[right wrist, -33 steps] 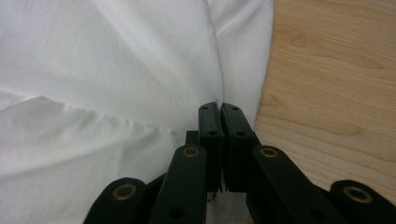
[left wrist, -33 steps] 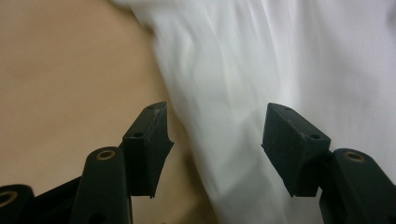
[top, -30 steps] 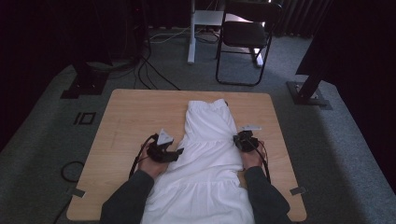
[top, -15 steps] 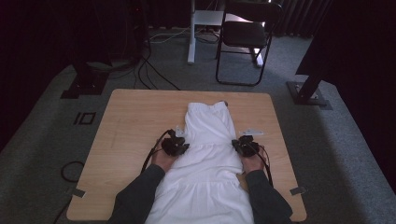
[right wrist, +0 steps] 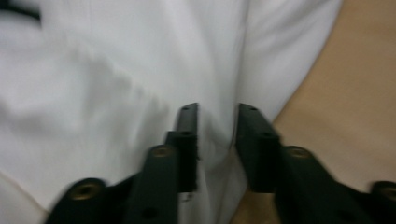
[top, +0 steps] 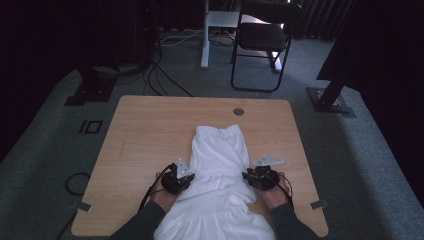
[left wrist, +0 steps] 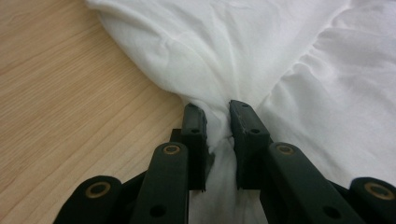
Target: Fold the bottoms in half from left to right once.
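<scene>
**One white garment, pinched at both sides**

One white garment point(top: 218, 165) lies lengthwise on the wooden table point(top: 145, 130), its gathered far end pointing away from the person and its wide near end running off the table's near edge between the two forearms. In the left gripper view the cloth point(left wrist: 261, 60) bunches into a narrow waist of folds just ahead of the jaws, with bare wood to one side.

Two grippers work it, one at each side edge of the garment. The left gripper point(top: 176, 181) sits at the cloth's left edge; in its own view point(left wrist: 217, 123) the two jaws are drawn close with a pinch of white fabric clamped between them. The right gripper point(top: 260, 178) sits at the opposite edge; its own view point(right wrist: 217, 135) is blurred, but shows the jaws a little apart with a fold of cloth point(right wrist: 116, 70) lying between them, and I cannot tell whether they press on it.

Outward of each gripper the tabletop is bare wood as far as its side edge, wider beyond the left gripper than beyond the right. Ahead of both, past the garment's far end, a broad strip of table lies open, holding one round grommet point(top: 238, 111). Beyond the far edge stands one black chair point(top: 262, 42) on grey carpet.
</scene>
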The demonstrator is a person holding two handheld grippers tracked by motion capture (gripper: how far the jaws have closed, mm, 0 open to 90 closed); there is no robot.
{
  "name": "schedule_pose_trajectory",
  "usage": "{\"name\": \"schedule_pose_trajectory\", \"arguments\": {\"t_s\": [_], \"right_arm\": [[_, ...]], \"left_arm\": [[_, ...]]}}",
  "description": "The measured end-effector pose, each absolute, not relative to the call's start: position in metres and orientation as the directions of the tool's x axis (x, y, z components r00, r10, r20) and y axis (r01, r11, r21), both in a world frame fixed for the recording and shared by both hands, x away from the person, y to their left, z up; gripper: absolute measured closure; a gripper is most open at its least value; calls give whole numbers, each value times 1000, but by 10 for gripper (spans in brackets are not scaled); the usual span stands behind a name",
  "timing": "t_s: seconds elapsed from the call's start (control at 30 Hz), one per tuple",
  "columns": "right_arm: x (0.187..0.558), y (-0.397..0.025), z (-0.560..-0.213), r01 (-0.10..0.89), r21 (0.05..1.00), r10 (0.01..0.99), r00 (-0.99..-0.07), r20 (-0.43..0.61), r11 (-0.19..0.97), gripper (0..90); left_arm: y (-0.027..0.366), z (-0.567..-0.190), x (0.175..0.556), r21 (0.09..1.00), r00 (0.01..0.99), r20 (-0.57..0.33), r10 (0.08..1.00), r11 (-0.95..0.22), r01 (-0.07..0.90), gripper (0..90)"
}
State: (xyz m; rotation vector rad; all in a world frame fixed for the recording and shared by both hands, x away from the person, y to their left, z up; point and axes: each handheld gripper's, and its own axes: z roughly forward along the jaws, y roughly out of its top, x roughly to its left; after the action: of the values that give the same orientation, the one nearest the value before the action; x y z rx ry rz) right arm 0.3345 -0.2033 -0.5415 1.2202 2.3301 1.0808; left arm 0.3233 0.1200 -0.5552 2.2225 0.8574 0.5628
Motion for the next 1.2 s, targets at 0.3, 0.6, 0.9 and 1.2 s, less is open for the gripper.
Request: {"name": "schedule_pose_trajectory", "arguments": {"t_s": [0.3,0.6,0.9,1.2], "right_arm": [[411,-189,-510,566,804,800,-561,212,184,619],[446,-158,-539,679,694,769,-569,291,240,850],[404,-168,-494,261,880,848,-472,-242,396,841],[430,-195,-551,560,774,897,-442,-22,295,669]], "left_arm": [[122,-558,323,744,686,127,716,-526,411,775],[123,-558,322,747,682,132,719,-525,408,763],[120,-558,320,748,679,131,722,-522,411,614],[122,-556,322,736,688,113,717,-526,427,558]]}}
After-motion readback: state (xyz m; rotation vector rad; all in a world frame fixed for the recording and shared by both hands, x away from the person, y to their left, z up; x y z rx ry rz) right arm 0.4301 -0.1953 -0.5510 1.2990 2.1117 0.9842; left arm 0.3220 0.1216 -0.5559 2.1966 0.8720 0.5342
